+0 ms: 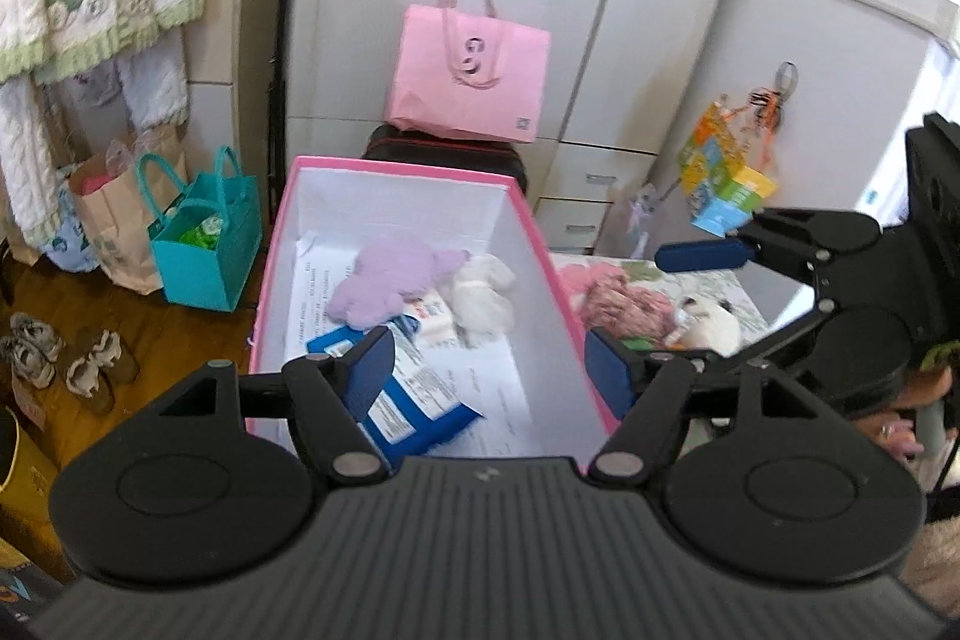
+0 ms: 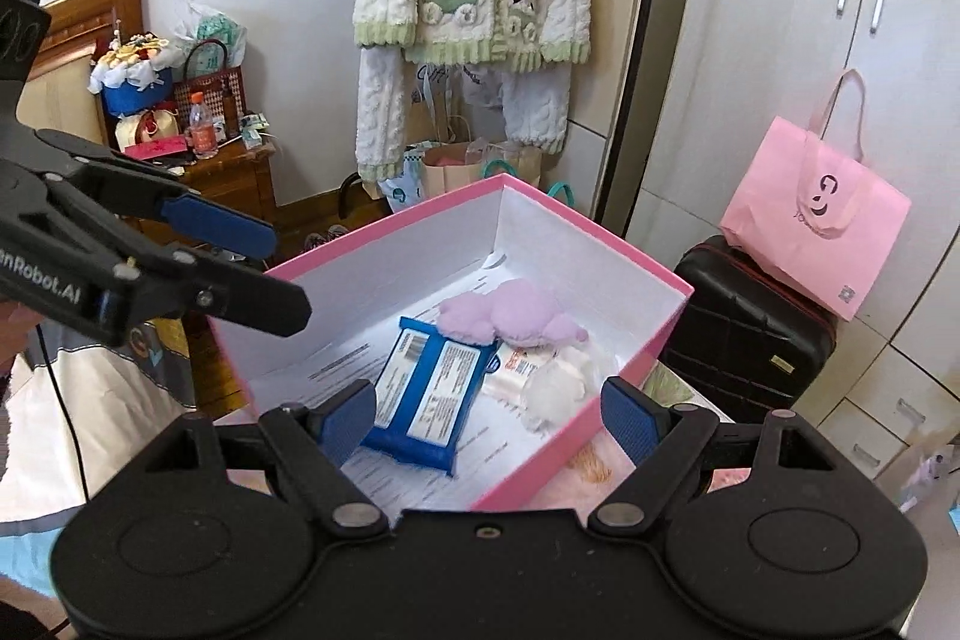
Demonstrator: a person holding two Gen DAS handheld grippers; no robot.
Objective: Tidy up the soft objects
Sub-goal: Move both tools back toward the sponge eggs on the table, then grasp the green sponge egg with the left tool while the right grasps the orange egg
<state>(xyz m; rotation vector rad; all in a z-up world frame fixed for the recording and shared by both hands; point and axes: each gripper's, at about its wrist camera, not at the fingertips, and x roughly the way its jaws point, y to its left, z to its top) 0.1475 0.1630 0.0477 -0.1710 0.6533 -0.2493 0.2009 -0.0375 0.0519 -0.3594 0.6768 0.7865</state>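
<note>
The left gripper [image 1: 489,358] is open and holds nothing. The right gripper [image 2: 489,415] is open and empty too. Both hang above a pink box [image 2: 630,244] with white walls inside. In the box lie a purple plush toy [image 2: 510,313], a white fluffy toy [image 2: 555,391] and a blue pack of wipes [image 2: 429,391], close together on printed paper. A pink paper bag [image 1: 471,76] sits on a black suitcase [image 2: 744,340] behind the box.
</note>
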